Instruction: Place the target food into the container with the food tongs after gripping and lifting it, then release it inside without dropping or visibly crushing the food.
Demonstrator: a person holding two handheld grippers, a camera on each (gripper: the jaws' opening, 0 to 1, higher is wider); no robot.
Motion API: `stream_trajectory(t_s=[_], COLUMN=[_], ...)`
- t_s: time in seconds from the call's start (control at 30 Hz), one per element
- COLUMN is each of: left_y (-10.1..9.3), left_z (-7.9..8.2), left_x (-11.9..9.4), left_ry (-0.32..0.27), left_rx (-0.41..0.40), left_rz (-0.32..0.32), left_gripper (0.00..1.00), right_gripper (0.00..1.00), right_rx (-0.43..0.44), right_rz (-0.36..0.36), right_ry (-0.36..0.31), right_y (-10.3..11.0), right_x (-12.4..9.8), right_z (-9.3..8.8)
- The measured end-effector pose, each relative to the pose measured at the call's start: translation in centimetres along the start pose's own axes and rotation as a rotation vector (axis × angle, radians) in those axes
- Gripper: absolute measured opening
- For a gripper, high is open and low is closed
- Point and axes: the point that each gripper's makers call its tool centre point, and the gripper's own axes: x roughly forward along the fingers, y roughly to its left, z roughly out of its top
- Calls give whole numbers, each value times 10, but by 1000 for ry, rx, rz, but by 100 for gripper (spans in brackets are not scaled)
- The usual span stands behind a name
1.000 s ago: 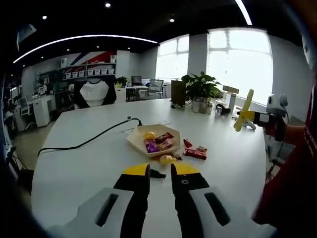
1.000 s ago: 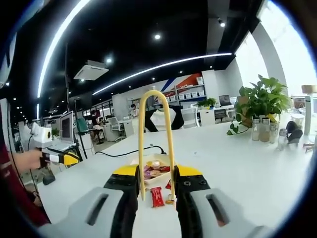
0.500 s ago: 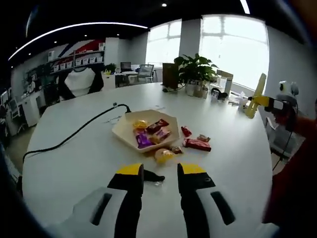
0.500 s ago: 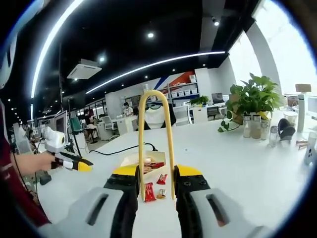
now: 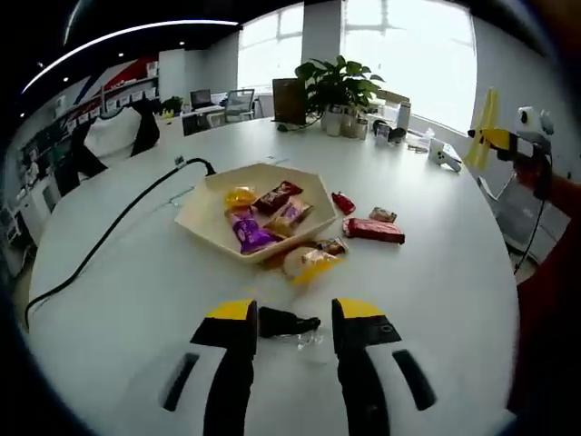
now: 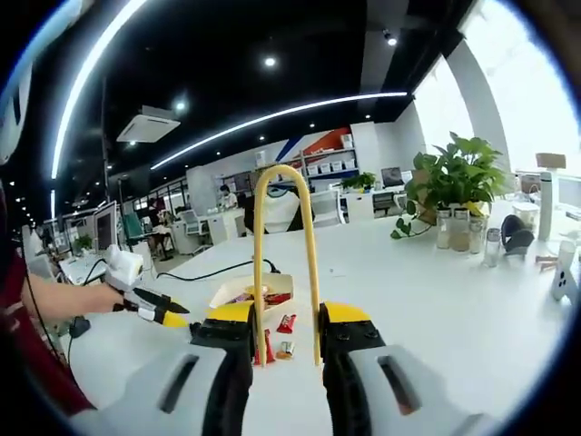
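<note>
two grippers: left gripper (image 5: 290, 320) jaws apart over a dark wrapped candy (image 5: 289, 322); right gripper (image 6: 286, 324) clamped on yellow tongs (image 6: 284, 250).
tray (image 5: 205, 224): holds wrapped snacks, on white table (image 5: 127, 300).

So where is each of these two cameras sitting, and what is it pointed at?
Left gripper view: rides on the left gripper, jaws open, looking down at the tray of sweets on the white table; the person's sleeve shows.
Right gripper view: rides on the right gripper, which holds yellow tongs, looking level across the table; the person's hand shows.
Shared: tray, table, potted plant.
</note>
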Motion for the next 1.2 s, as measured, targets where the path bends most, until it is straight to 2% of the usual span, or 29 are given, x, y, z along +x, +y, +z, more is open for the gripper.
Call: stream_trajectory(t_s=[0.07, 0.17, 0.43, 0.67, 1.07, 1.2], left_y=[1, 2, 1, 1, 5, 0], left_z=[-6, -11, -14, -31, -20, -20], left_x=[3, 7, 11, 17, 27, 27], left_ry=[37, 61, 72, 139, 75, 82], left_rx=[31, 56, 71, 127, 63, 88], left_rz=[1, -3, -21, -27, -42, -56], left_gripper=[36, 37, 38, 37, 34, 34], right_gripper=[24, 24, 24, 24, 24, 24], right_rx=[2, 3, 3, 42, 48, 49], right_rz=[-1, 0, -7, -13, -18, -15], right_ry=[-2, -7, -3, -24, -5, -6], right_y=[-1, -1, -2, -5, -6, -6], right_x=[0, 0, 2, 3, 3, 4], right_z=[1, 3, 2, 9, 3, 3])
